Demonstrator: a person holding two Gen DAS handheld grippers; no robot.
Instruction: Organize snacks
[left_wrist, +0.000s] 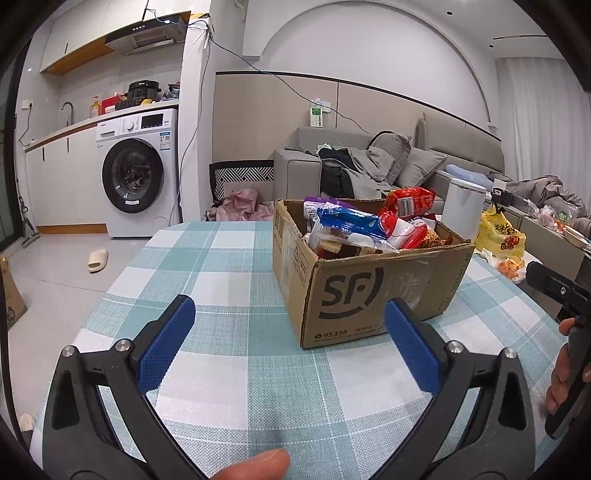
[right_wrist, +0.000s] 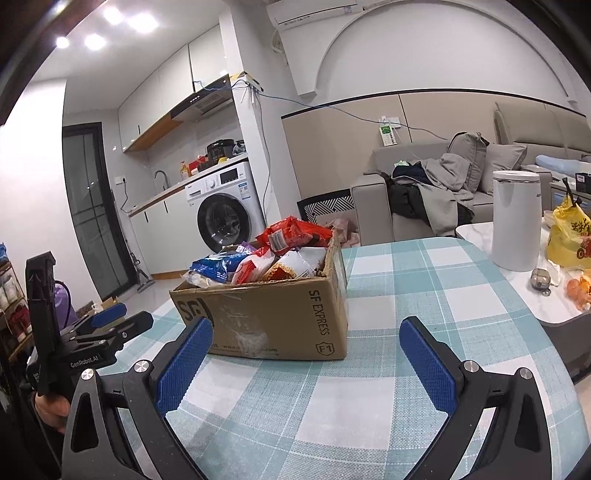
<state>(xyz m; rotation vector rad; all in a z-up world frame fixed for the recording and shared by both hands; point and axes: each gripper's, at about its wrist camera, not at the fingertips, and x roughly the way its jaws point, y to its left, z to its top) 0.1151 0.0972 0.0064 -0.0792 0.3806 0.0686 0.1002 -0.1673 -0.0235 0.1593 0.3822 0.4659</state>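
Note:
A brown cardboard box (left_wrist: 373, 284) marked SF stands on the teal checked tablecloth (left_wrist: 229, 258), heaped with snack packets: a blue bag (left_wrist: 351, 219), a red bag (left_wrist: 410, 201) and others. The right wrist view shows the same box (right_wrist: 280, 314) with its blue bag (right_wrist: 218, 264) and red bag (right_wrist: 295, 232). My left gripper (left_wrist: 290, 330) hovers open over the cloth just short of the box's near left corner, holding nothing. My right gripper (right_wrist: 306, 350) is open too, just in front of the box, with nothing held. The left gripper (right_wrist: 110, 319) also shows at the left of the right wrist view.
A white cylindrical bin (right_wrist: 517, 218) and a yellow plastic bag (right_wrist: 569, 236) stand on a white side table (right_wrist: 546, 306) to the right, with orange peel (right_wrist: 578, 290). A grey sofa (left_wrist: 424, 162) lies behind; a washing machine (left_wrist: 138, 173) stands far left. A person's hand (left_wrist: 565, 373) holds the right tool.

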